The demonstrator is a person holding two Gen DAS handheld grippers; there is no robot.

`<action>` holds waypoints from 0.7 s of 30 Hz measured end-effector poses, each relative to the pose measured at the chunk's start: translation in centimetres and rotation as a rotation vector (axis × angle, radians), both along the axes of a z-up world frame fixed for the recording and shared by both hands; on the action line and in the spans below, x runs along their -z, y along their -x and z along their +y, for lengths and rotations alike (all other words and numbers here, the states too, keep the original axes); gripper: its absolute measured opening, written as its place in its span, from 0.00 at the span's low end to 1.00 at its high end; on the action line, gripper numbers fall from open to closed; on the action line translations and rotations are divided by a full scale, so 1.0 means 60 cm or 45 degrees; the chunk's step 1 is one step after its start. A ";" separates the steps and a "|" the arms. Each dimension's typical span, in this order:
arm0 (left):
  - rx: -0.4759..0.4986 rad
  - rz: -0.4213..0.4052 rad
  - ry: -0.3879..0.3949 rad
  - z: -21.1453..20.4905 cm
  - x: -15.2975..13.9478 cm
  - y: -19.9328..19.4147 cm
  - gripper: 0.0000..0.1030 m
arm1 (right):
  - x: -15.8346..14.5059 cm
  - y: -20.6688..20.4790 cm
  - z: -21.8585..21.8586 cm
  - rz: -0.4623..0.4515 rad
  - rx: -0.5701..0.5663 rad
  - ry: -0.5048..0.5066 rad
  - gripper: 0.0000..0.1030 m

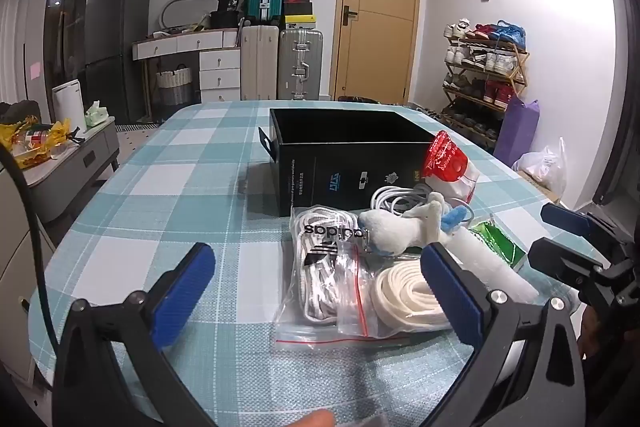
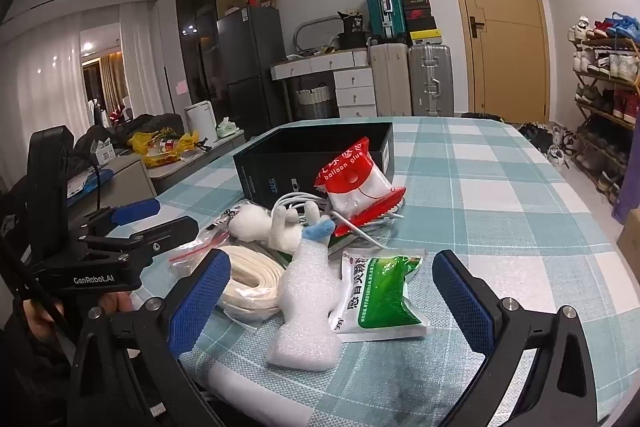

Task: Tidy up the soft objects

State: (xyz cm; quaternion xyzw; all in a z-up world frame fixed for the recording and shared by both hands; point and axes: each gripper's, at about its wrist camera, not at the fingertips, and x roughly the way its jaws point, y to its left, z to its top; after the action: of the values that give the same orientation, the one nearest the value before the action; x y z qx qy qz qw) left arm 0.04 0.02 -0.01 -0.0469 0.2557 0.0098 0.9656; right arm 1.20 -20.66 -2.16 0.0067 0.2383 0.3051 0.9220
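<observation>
The right gripper point(image 2: 332, 291), jaws apart and nearer than the equally open left gripper point(image 1: 318, 277), is hovering over the foam piece point(image 2: 306, 311), lying lengthwise toward the black box point(image 2: 316, 151) at frame centre.

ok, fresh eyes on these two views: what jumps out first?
The heap of soft items mid-table: a white plush toy on bagged laces, with a red-and-white balloon glue pack leaning against the open black box behind. Nearest the right gripper lie a white foam piece and a green-and-white sachet. Both it and the left gripper are open and hold nothing over the checked tablecloth.
</observation>
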 end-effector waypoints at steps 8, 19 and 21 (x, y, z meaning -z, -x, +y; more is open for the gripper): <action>0.008 0.011 -0.010 -0.010 0.003 -0.010 1.00 | 0.004 -0.004 -0.002 0.026 -0.001 -0.017 1.00; -0.006 -0.006 0.015 0.016 0.004 0.000 1.00 | 0.004 -0.005 -0.003 0.031 0.001 -0.014 1.00; -0.008 -0.005 0.014 0.015 0.004 0.000 1.00 | 0.005 -0.005 -0.003 0.032 0.000 -0.013 1.00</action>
State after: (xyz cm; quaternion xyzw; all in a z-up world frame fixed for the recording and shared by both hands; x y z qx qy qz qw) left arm 0.06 0.92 -0.24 -0.0531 0.2536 0.0113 0.9658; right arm 1.49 -20.84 -2.46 0.0153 0.2482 0.3063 0.9189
